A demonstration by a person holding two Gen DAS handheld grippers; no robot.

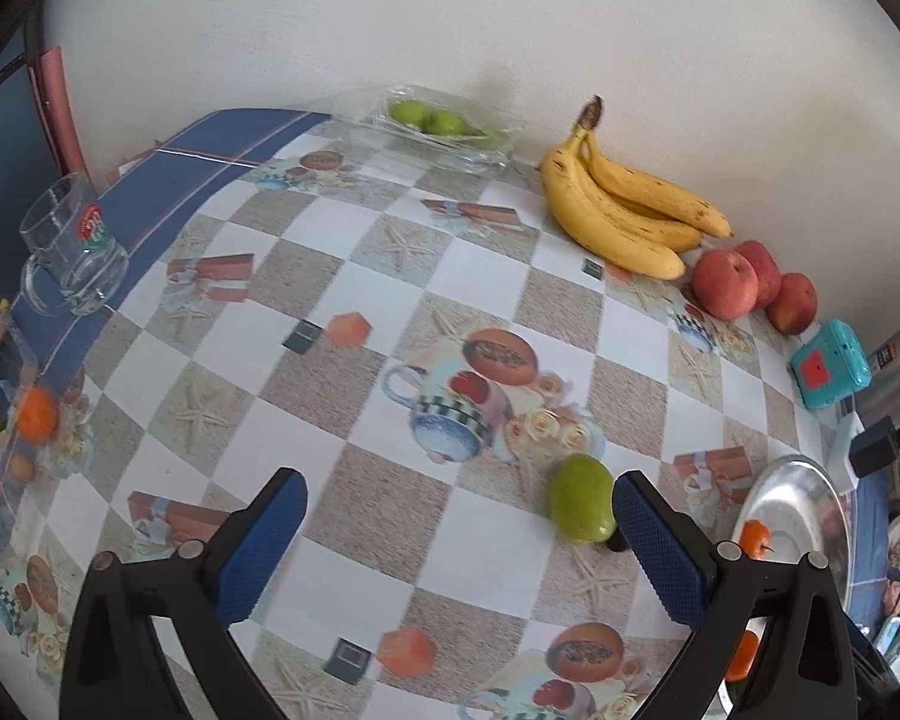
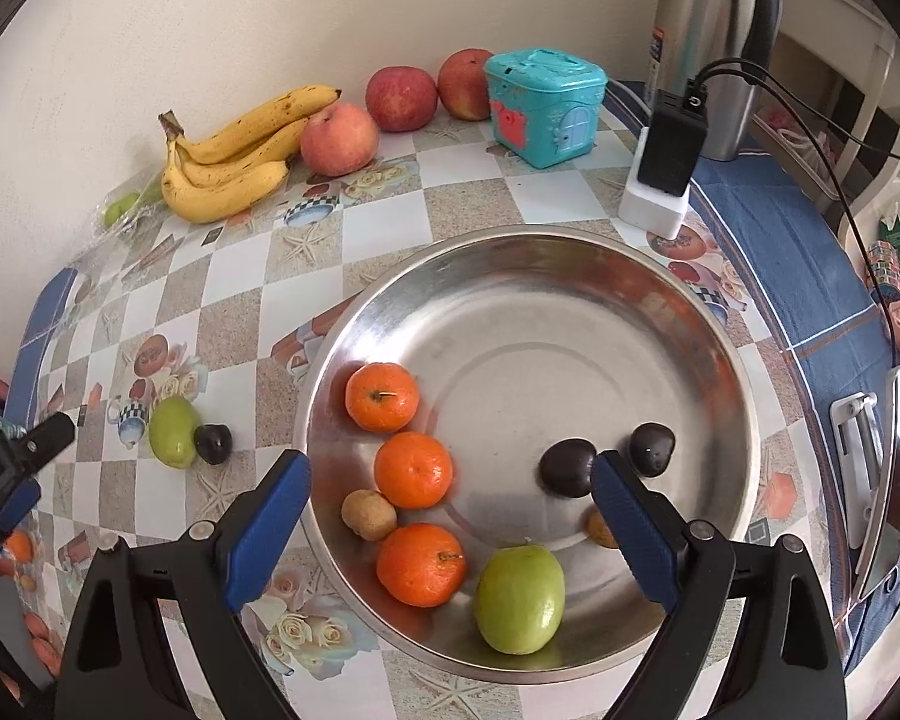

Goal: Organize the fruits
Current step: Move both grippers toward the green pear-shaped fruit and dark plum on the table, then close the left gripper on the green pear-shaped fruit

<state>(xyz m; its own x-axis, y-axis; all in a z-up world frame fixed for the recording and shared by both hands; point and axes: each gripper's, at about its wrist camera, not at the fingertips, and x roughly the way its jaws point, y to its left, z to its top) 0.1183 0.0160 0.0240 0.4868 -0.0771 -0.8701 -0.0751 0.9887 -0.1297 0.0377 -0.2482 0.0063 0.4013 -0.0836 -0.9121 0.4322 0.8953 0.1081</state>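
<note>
While both grippers hang over the checked tablecloth (image 1: 390, 276), we record each view in turn.

Left wrist view, left gripper (image 1: 459, 525): we see its blue-padded fingers (image 1: 264, 540) spread wide with nothing between them.
Left wrist view, loose green fruit (image 1: 582, 507): it lies on the cloth just inside the right-hand pad; a small dark fruit (image 1: 617, 542) peeks out beside it, mostly hidden by that pad. We cannot tell whether pad and fruit touch.
Left wrist view, far edge: we note a clear tray (image 1: 444, 132) with green fruits by the wall, then a banana bunch (image 1: 624, 210) and three red apples (image 1: 750, 285) in a row to its right.
Left wrist view, sides: a glass mug (image 1: 72, 246) stands at the left on a blue cloth; a teal box (image 1: 831, 363) and the rim of a steel bowl (image 1: 792, 498) show at the right.

Right wrist view, right gripper (image 2: 450, 498): we see it wide apart and holding nothing, hovering above the steel bowl.
Right wrist view, bowl contents: we count three oranges (image 2: 414, 468) along the left side, a small brown fruit (image 2: 369, 514) touching the middle one, a green apple (image 2: 519, 597) at the near side, and two dark fruits (image 2: 567, 468) at the right. Another brown fruit is partly hidden behind the right finger.
Right wrist view, outside the bowl: the loose green fruit and the small dark fruit lie touching on the cloth at the left, near the left gripper's tip.
Right wrist view, background: we note a steel flask (image 2: 708, 42) and a black charger (image 2: 669, 144) on a white block.
</note>
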